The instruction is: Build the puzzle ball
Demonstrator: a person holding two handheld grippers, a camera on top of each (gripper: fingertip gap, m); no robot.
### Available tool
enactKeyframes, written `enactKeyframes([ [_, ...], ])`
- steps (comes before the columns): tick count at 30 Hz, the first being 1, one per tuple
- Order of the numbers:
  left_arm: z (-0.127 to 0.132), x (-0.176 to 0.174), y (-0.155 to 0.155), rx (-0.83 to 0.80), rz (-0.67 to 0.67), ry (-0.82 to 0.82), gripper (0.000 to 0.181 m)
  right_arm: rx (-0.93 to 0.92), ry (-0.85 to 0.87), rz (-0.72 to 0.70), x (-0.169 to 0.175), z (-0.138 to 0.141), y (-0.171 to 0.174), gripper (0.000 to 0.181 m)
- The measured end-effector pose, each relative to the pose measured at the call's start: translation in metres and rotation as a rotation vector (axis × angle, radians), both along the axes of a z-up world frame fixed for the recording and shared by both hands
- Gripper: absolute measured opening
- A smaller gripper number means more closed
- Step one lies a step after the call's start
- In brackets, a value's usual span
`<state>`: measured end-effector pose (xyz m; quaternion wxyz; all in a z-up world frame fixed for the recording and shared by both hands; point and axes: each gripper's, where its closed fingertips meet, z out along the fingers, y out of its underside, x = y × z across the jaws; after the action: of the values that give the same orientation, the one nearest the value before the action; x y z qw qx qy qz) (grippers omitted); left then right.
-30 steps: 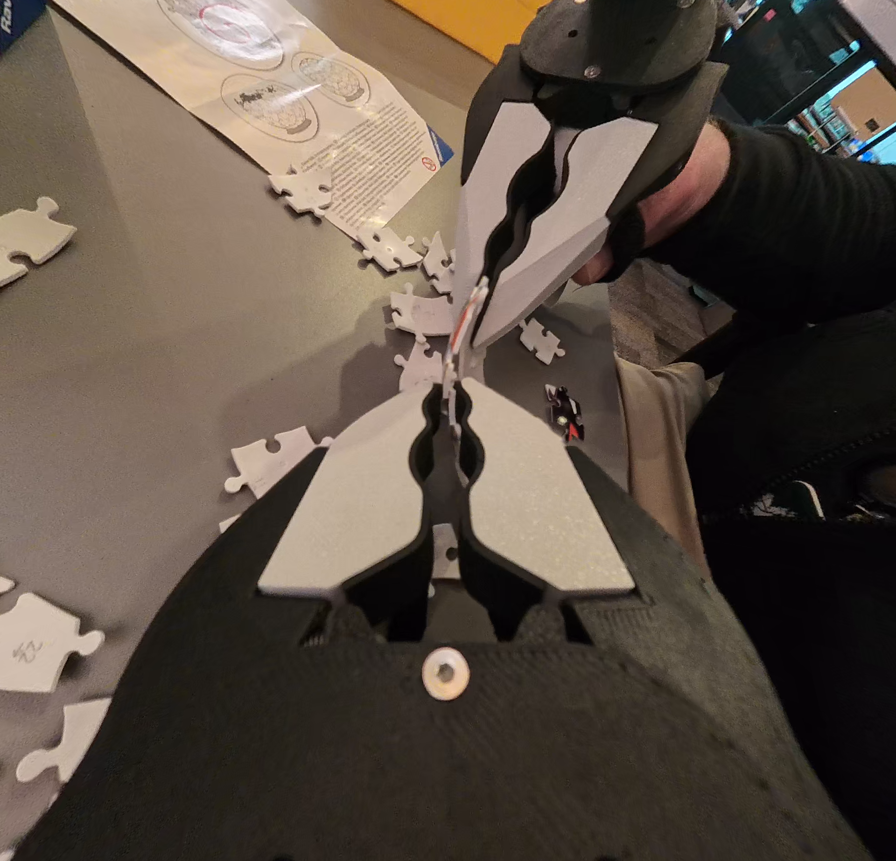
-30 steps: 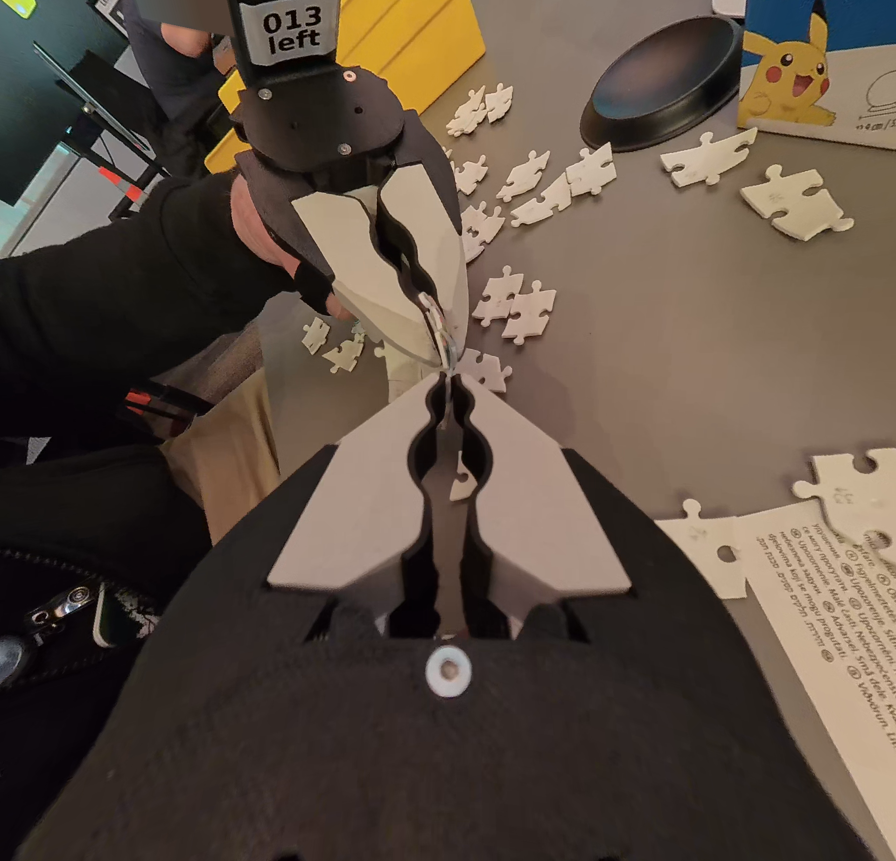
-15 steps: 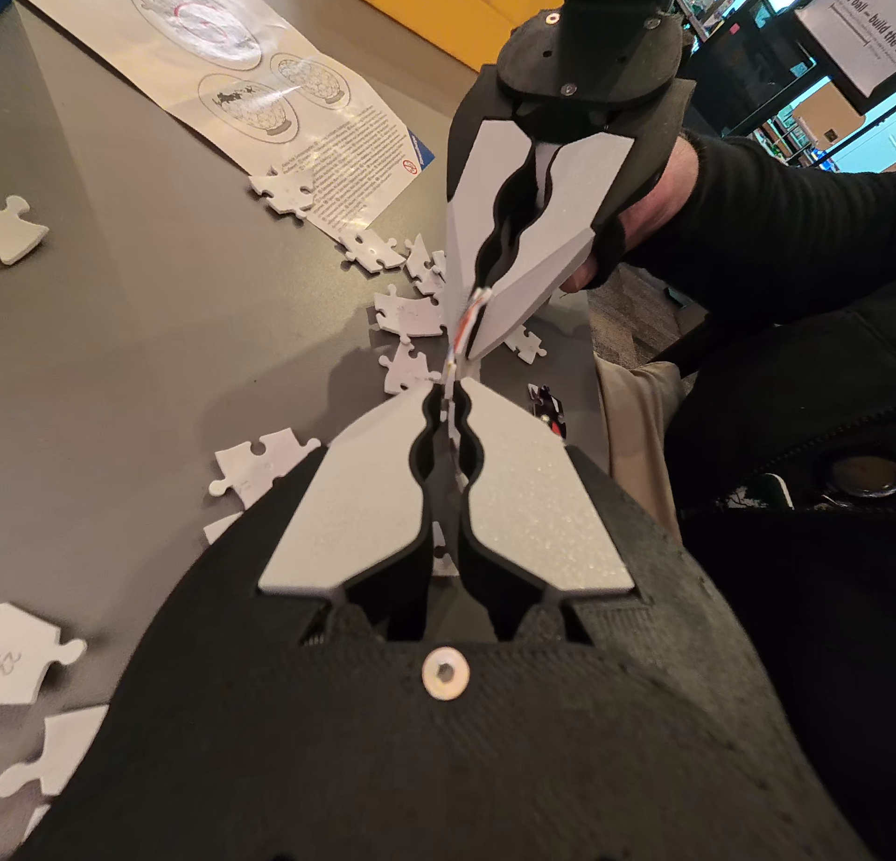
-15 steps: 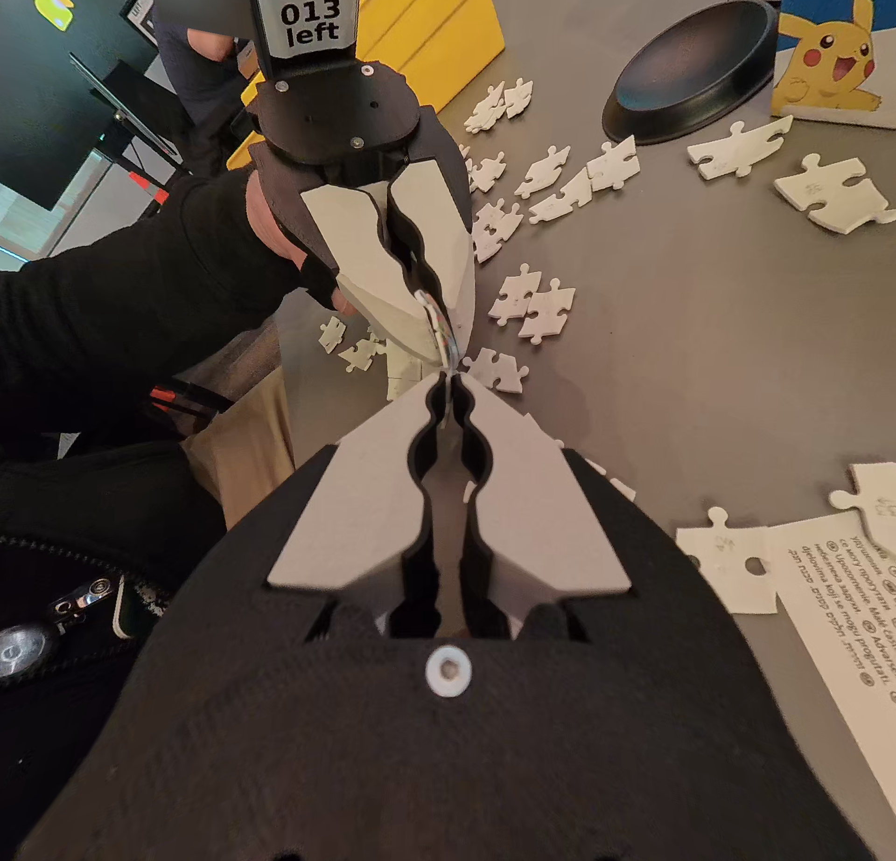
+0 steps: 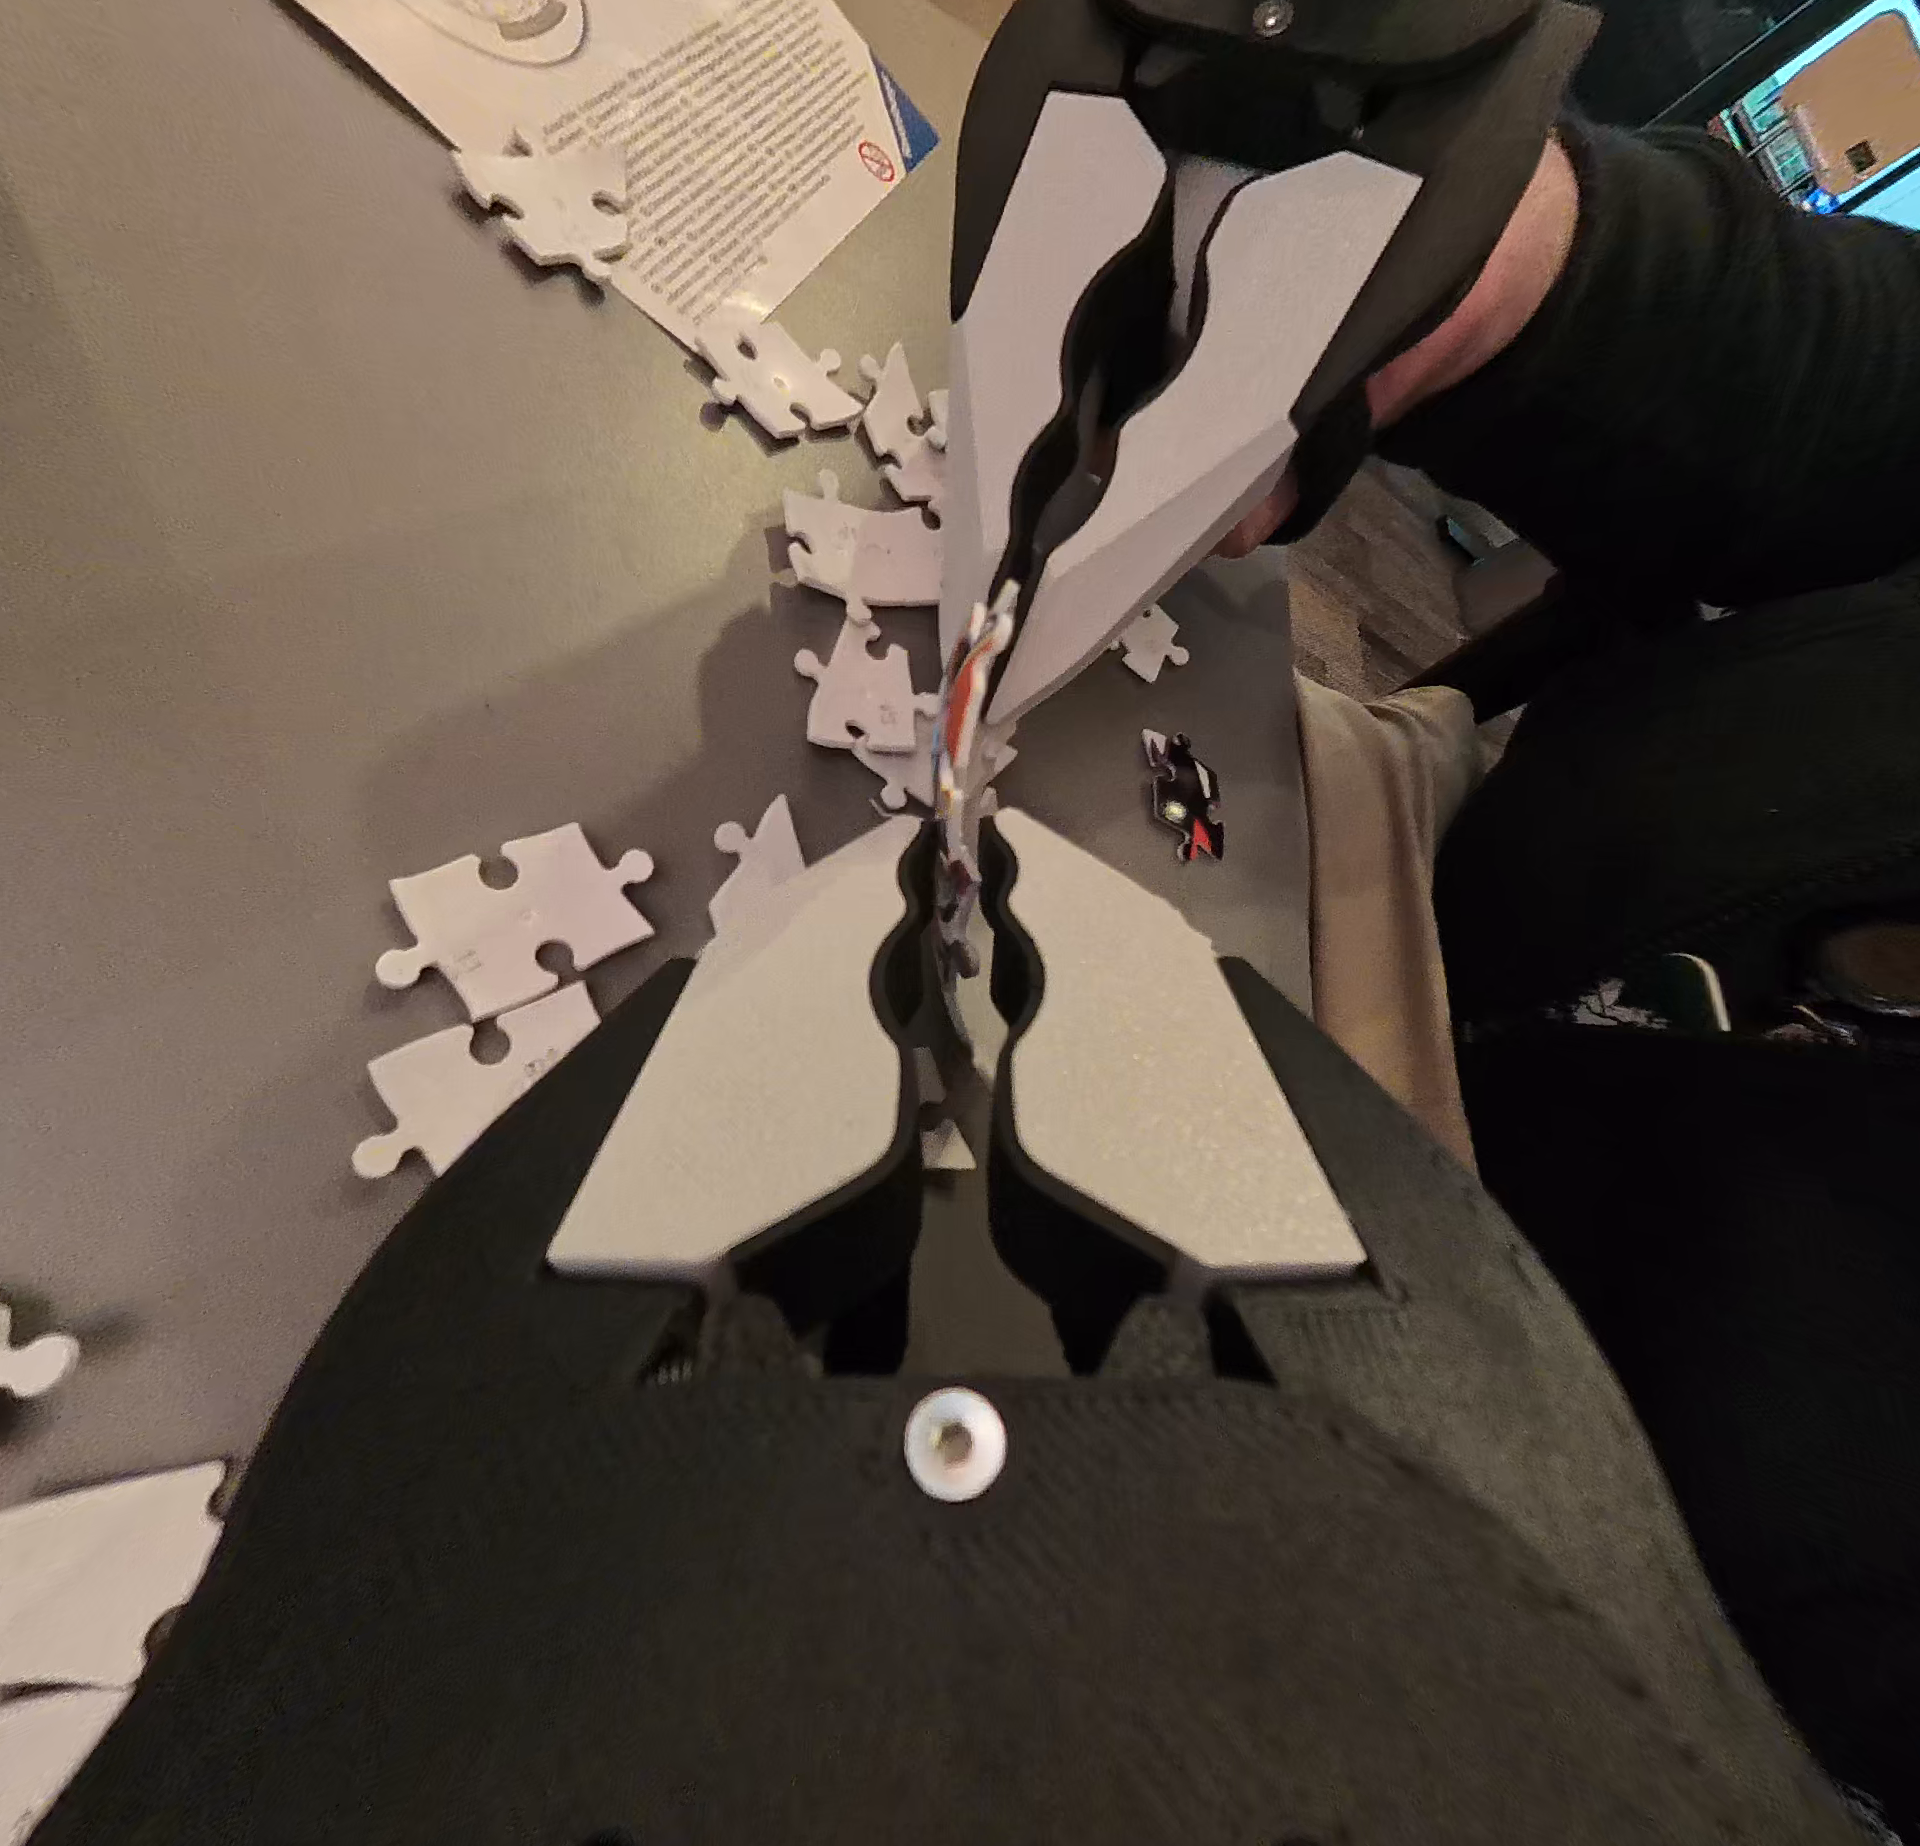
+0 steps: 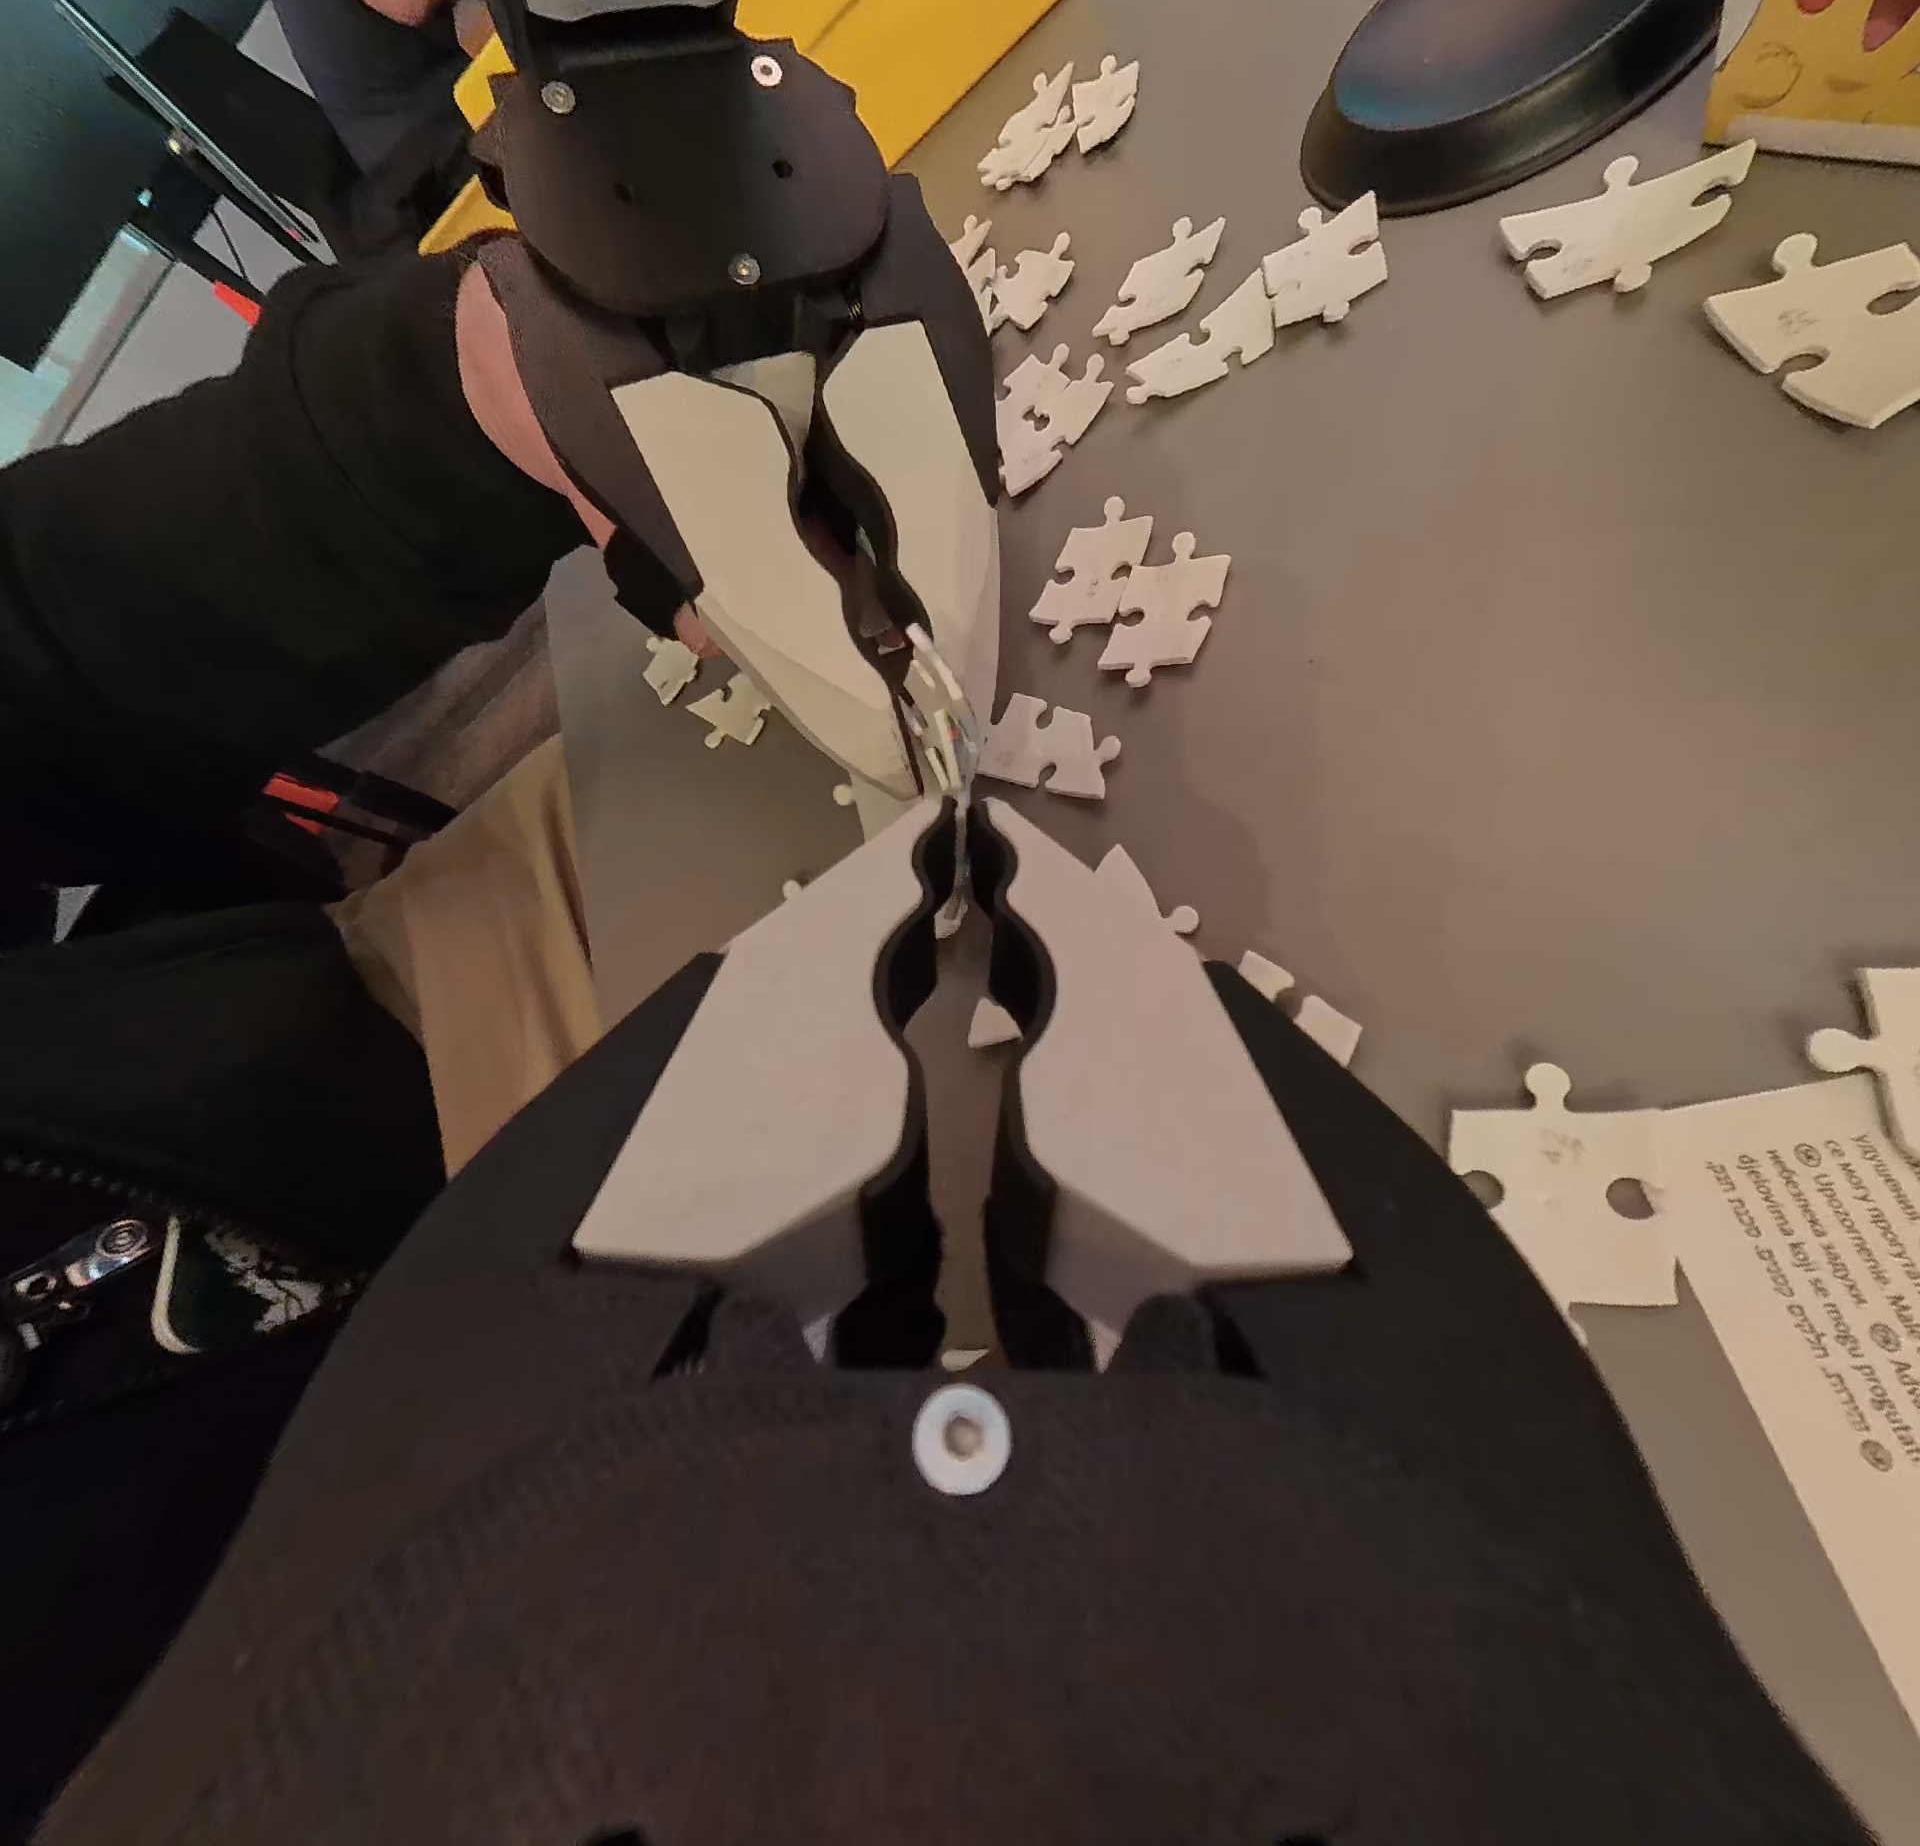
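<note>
Both grippers meet tip to tip above the grey table [image 5: 260,549]. My left gripper [image 5: 958,830] is shut on a puzzle piece [image 5: 954,913], held edge-on with its printed side just showing. My right gripper [image 5: 977,705] comes down from above, shut on a second puzzle piece [image 5: 968,674]. The two pieces touch edge to edge between the tips. In the right wrist view my right gripper [image 6: 961,814] grips its piece [image 6: 954,892], and the left gripper [image 6: 940,757] holds its piece [image 6: 940,695] against it.
Several white, face-down pieces [image 5: 520,923] lie around, and one printed piece [image 5: 1184,794] lies near the table edge. An instruction sheet [image 5: 665,103] lies behind. A black round dish [image 6: 1507,82], a yellow box [image 6: 904,20] and a puzzle box [image 6: 1829,30] stand farther off. The grippers are tip to tip, or close to it.
Both grippers stay shut on their pieces, with the edges still together. The two grippers have drawn slightly closer and shifted over the table; the loose pieces have not moved.
</note>
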<state>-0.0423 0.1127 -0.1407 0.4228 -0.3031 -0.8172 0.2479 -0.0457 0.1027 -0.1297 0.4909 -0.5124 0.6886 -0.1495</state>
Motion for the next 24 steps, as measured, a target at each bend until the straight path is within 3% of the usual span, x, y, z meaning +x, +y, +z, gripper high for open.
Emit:
enactKeyframes([
  [12, -0.014, -0.001, 0.002, 0.016, -0.023, -0.062, 0.002, -0.195, 0.051, 0.067, -0.002, -0.014, 0.003, 0.0],
  [17, -0.014, -0.001, 0.003, 0.011, -0.03, -0.087, 0.003, -0.196, 0.052, 0.06, -0.002, -0.014, 0.001, 0.0],
  [24, -0.012, 0.01, 0.0, -0.024, 0.013, -0.162, 0.029, -0.15, 0.072, 0.036, -0.002, -0.019, -0.003, 0.0],
])
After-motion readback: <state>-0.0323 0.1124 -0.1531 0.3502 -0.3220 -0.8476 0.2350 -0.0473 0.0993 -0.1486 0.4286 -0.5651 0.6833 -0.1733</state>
